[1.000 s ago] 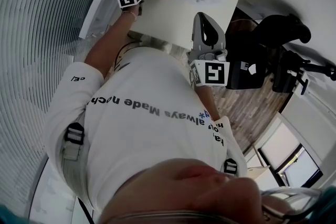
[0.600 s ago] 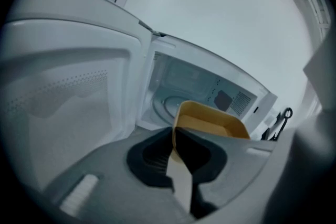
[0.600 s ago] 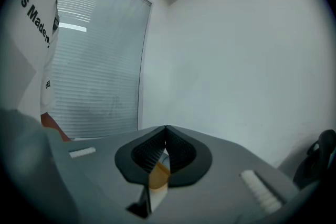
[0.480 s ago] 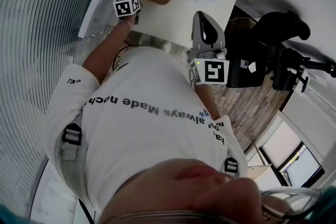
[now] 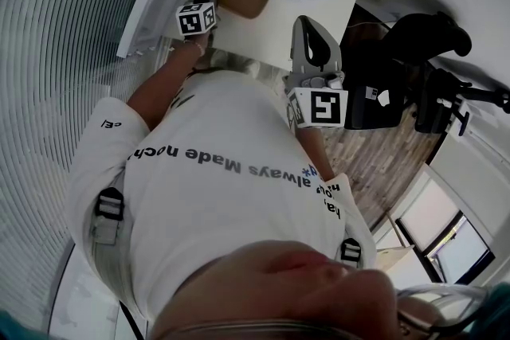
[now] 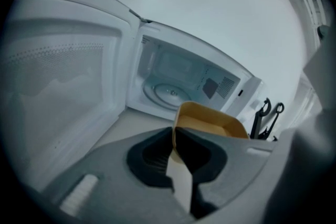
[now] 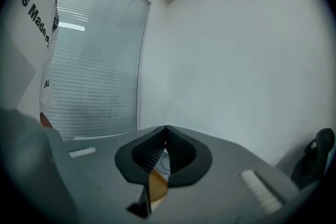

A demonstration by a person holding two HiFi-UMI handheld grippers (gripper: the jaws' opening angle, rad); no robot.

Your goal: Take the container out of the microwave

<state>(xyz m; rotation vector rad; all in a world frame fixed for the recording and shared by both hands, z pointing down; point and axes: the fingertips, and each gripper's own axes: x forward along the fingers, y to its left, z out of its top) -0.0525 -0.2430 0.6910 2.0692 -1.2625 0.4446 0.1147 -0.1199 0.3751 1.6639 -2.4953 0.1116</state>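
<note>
Tan, the single container [image 6: 210, 122] is pinched by the left gripper [image 6: 174, 136] outside one open microwave [image 6: 178, 77], the right gripper [image 7: 166, 139] pressed together, the shirt [image 5: 239, 131] reading "always Made".

The person wears a white short-sleeved T-shirt [image 5: 215, 203] with 1 line of dark lettering [image 5: 231, 166] across it and a little blue print [image 5: 309, 171] toward 3 o'clock. A small dark logo [image 5: 110, 123] marks the sleeve at 9 o'clock. A black strap buckle [image 5: 113, 203] sits on pale webbing at 8 o'clock, and a second buckle [image 5: 347, 251] at 4 o'clock. The left gripper [image 6: 174, 131] and right gripper [image 7: 166, 131] are smooth grey shells with black ribbed pads [image 7: 152, 152]. Each carries a white marker cube [image 5: 196, 17] printed with black squares; the right cube [image 5: 319, 109] shows at 2 o'clock.
</note>
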